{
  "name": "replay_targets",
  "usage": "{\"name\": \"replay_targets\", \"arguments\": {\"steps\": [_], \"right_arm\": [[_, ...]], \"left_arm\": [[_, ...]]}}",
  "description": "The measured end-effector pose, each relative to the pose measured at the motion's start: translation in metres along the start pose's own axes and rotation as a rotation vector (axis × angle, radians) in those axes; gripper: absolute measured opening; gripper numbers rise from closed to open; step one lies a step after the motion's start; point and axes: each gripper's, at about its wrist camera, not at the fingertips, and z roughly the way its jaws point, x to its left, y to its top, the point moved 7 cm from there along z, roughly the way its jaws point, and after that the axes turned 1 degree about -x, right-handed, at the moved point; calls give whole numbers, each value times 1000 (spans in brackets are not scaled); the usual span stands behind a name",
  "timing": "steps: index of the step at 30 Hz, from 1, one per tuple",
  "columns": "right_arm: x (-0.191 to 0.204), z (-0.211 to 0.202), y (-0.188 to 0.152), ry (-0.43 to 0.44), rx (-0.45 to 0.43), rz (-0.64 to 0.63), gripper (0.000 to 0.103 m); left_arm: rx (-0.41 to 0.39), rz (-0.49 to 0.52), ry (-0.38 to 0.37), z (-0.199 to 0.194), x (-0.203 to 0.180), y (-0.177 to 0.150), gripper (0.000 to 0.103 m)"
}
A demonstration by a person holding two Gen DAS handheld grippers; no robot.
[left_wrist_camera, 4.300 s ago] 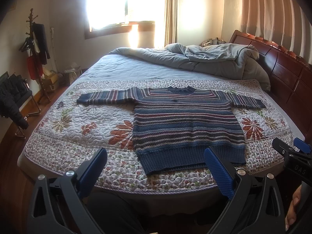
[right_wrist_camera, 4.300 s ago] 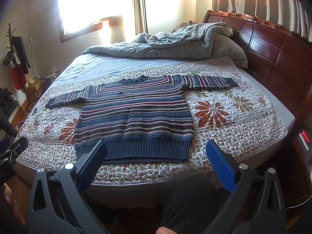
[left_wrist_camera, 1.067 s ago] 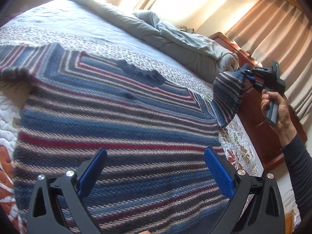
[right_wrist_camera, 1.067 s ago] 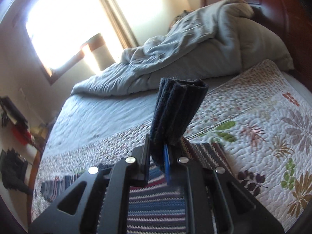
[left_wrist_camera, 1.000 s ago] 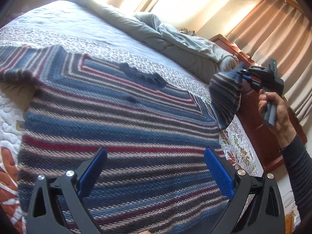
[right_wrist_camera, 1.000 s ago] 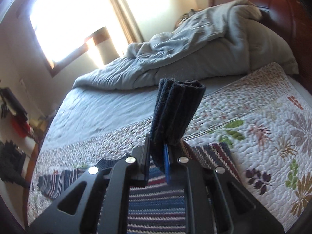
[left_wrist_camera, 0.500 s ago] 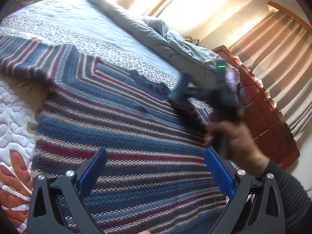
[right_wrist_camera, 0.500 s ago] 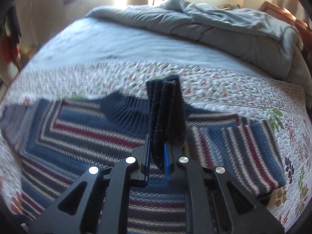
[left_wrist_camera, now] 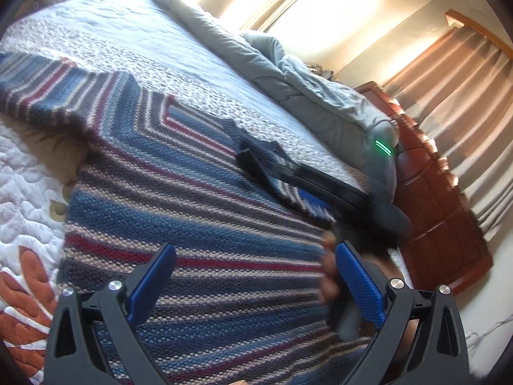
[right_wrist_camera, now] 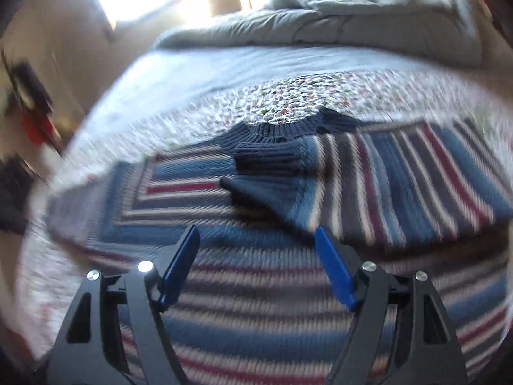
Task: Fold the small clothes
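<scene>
A striped blue, red and grey knit sweater (left_wrist_camera: 179, 211) lies flat on the bed. Its right sleeve (right_wrist_camera: 400, 176) is folded in across the chest, with the dark cuff (right_wrist_camera: 266, 160) lying just below the collar (right_wrist_camera: 279, 128). My right gripper (right_wrist_camera: 256, 240) is open and empty just behind the cuff; it also shows blurred in the left wrist view (left_wrist_camera: 307, 186). My left gripper (left_wrist_camera: 253, 276) is open and empty, hovering over the sweater's lower body. The left sleeve (left_wrist_camera: 41, 96) still lies stretched out.
The sweater rests on a floral quilt (left_wrist_camera: 22, 192). A crumpled grey duvet (left_wrist_camera: 288, 73) lies at the head of the bed next to the wooden headboard (left_wrist_camera: 442, 218). Curtains (left_wrist_camera: 465, 96) hang behind it.
My right gripper carried the right sleeve cuff over the chest, laid it below the collar and opened, letting it go. My left gripper stayed open above the sweater.
</scene>
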Motion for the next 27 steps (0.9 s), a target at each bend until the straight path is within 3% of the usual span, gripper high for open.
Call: {"name": "replay_targets", "arguments": {"steps": [4,7,10,11,13,17,20,25,26,27], "right_arm": [[-32,-51,-43,80,-71,154,74],[-55,-74,-62,10,-138,204,76],[-51,-90,-54,55,-187,174,77],[-50,-98,-51,27,-249,145,78],[-57,-99,-53,-13,-278,148,82],[-54,-84,-56,79,-195,153,82],[-57,-88,-53,125,-184,175,82],[-71,-92,-56,150,-172,240,82],[-73,-92,-56,162,-169,258,82],[-75,-92,-56,161,-169,260,82]], "left_arm": [[12,-85,-143,8,-5,1,99],[38,-79,-151,34,-19,21,99],[82,-120,-170,83,-34,57,99],[111,-157,-179,106,-36,70,99],[141,-195,-136,143,-34,88,99],[197,-190,95,205,-12,100,99],[254,-192,161,232,-3,93,99],[248,-75,254,245,-6,89,98],[233,-65,273,245,-8,89,88],[240,-46,300,246,-9,87,65]]}}
